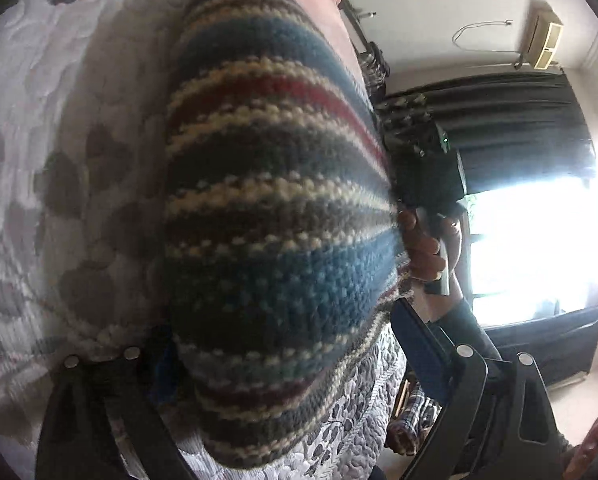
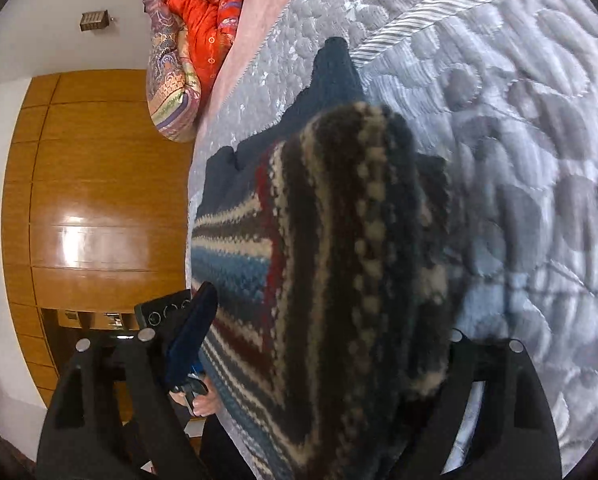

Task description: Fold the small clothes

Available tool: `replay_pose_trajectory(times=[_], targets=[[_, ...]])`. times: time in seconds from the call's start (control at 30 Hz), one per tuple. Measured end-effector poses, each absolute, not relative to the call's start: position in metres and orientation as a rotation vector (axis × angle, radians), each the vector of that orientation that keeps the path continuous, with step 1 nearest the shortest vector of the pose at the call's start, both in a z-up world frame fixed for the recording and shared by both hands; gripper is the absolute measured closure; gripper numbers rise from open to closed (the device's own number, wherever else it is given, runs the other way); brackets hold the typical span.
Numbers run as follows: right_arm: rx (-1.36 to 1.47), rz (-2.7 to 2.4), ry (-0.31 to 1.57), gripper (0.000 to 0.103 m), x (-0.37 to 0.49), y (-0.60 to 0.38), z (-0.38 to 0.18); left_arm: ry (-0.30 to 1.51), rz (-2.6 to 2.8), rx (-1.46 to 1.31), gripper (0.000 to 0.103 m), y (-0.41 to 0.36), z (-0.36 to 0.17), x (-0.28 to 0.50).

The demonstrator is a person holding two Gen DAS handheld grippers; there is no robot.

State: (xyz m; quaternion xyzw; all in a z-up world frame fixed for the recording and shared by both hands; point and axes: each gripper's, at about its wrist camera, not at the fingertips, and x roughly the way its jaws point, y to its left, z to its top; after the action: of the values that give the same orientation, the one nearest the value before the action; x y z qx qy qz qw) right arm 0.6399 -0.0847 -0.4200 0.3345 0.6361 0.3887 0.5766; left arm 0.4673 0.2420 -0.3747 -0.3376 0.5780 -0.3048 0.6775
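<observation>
A: Any writing or labels showing?

B: None that I can read. A small box is hanging on the wall at the upper left of the right view, but its face is too small to make out. No containers are showing contents either.

A: Where is the sweater?

B: The striped knit sweater is filling the middle of both views, hanging lifted above the grey quilt, with its dark lower part trailing on the quilt in the right view.

A: And the claws?

B: The left gripper is sitting at the bottom of its frame with knit bunched between its fingers, so it looks to be clamping the sweater. The right gripper is doing the same, its fingers pressing in on a thick fold of knit at centre bottom.

A: Anything else?

B: A hand is gripping the other tool's handle at the right of the left view. An orange patterned bundle is lying at the top of the right view, beside a wooden wardrobe on the left.
</observation>
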Motion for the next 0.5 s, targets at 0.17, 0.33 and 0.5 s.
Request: replay_pose_trajectory(times=[0.17, 0.33, 0.5], targets=[[0.8, 0.875, 1.463, 0.051, 0.639, -0.082, -0.416, 1.341, -0.611, -0.724, 0.027, 0.239, -0.37, 0.473], [0.829, 0.864, 1.402, 0.057, 0.627, -0.09, -0.406, 1.374, -0.599, -0.713, 0.047, 0.235, -0.367, 0.473], [0.857, 0.855, 1.371, 0.059, 0.62, -0.088, -0.392, 1.363, -0.627, -0.693, 0.056, 0.241, -0.353, 0.467]])
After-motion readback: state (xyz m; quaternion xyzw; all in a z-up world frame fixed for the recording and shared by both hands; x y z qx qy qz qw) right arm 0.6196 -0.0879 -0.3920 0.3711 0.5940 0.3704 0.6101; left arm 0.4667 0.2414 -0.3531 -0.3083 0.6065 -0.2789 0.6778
